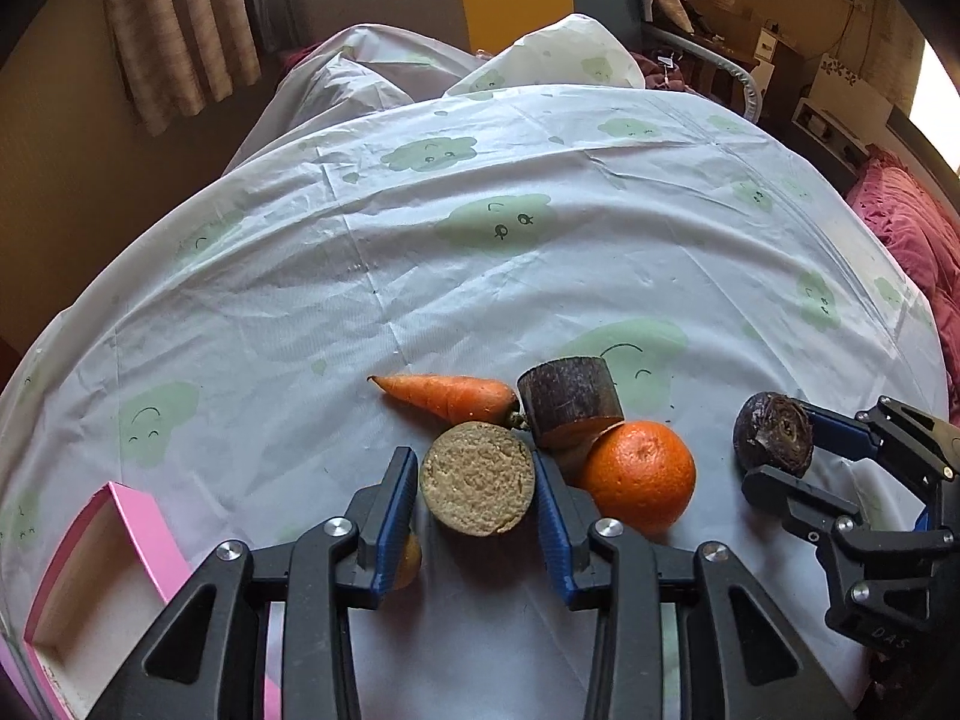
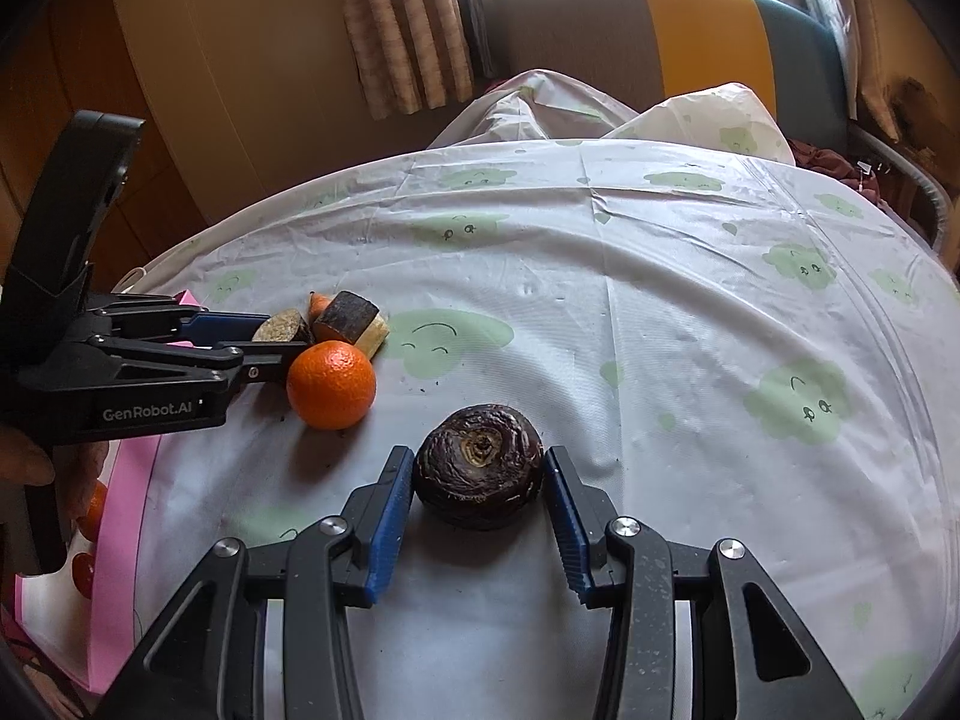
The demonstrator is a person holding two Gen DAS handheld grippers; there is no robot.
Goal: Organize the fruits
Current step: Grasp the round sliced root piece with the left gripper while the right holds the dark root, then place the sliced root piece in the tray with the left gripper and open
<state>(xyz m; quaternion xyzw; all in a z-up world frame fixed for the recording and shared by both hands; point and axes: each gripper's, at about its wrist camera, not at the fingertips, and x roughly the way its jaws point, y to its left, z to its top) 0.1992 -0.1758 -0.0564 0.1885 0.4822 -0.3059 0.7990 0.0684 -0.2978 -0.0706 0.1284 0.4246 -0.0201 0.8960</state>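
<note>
My left gripper (image 1: 474,457) is shut on a round root slice (image 1: 477,480) with a pale cut face, low over the table. Just beyond it lie a carrot (image 1: 450,397), a dark-skinned chunk (image 1: 570,399) and an orange (image 1: 639,474), all crowded together. In the right wrist view the same group shows at the left, with the orange (image 2: 331,384) nearest and the left gripper (image 2: 279,339) reaching in from the left edge. My right gripper (image 2: 478,453) is shut on a dark purple root end (image 2: 478,468), both blue pads against its sides.
A pink open box (image 1: 144,534) stands at the table's left edge; in the right wrist view small orange fruits (image 2: 93,507) lie in it. A white cloth with green cloud faces (image 2: 660,312) covers the round table. A striped sofa (image 2: 690,42) stands behind.
</note>
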